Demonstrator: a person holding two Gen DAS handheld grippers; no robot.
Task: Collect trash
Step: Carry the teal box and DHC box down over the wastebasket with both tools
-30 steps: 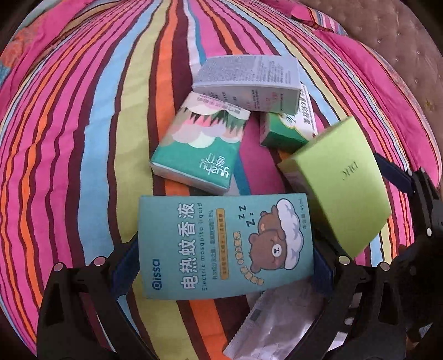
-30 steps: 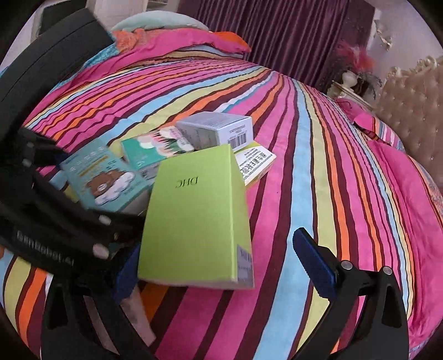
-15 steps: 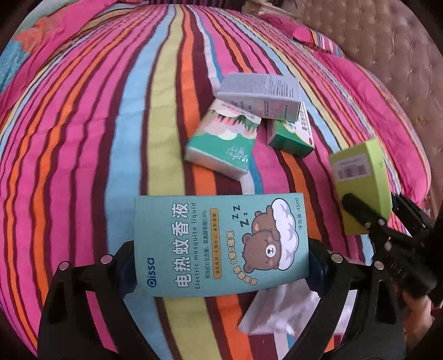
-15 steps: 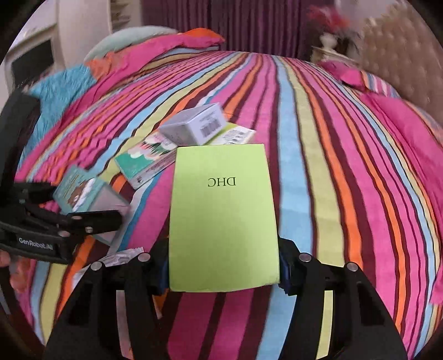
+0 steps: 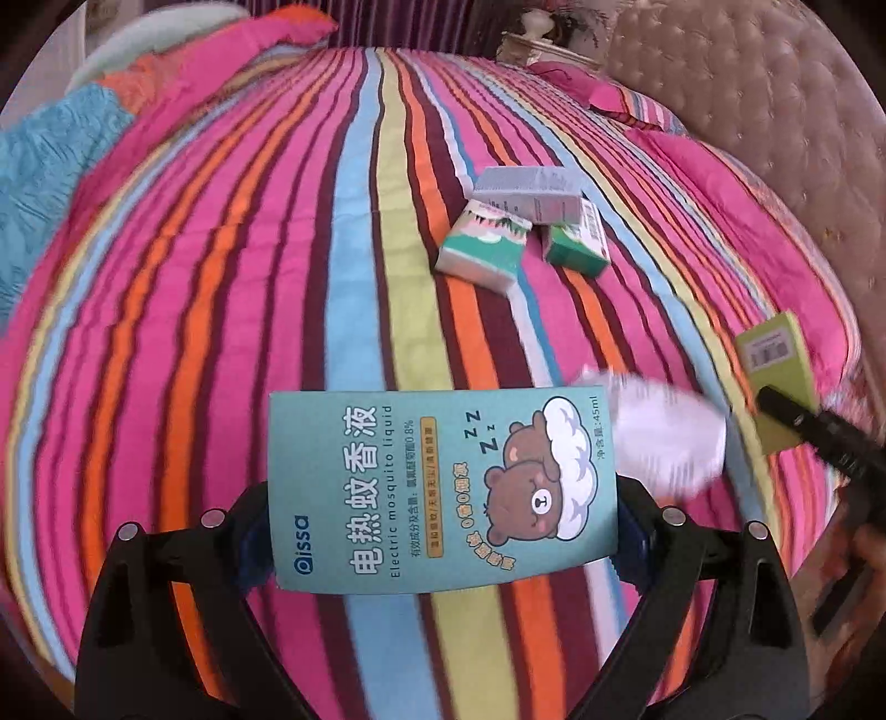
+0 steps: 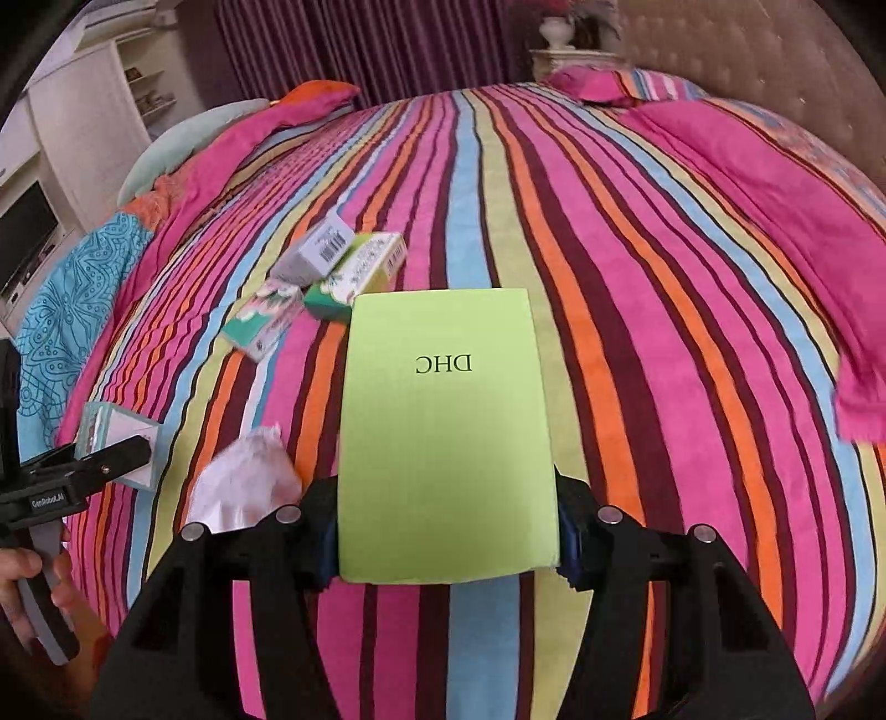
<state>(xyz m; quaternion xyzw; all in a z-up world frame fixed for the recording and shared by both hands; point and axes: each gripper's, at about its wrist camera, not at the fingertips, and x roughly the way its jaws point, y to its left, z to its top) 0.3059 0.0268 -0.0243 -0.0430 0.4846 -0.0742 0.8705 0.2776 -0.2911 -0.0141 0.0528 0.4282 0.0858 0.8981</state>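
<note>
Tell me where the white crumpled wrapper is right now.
The white crumpled wrapper lies on the striped bedspread, between the teal mosquito-liquid box and the green DHC box.

A striped bedspread (image 6: 637,277) is covering the bed, a tufted headboard (image 5: 775,122) is standing behind, purple curtains (image 6: 360,50) are hanging beyond, and white shelving (image 6: 83,111) is standing left.

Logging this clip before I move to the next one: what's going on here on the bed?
A person is clearing trash off a striped bedspread with two handheld grippers. The left gripper is clamped on a teal mosquito-liquid box, the right gripper on a lime green DHC box; both are held above the bed. A grey box, a tissue pack, a green box and a crumpled white wrapper remain on the bedspread.
</note>
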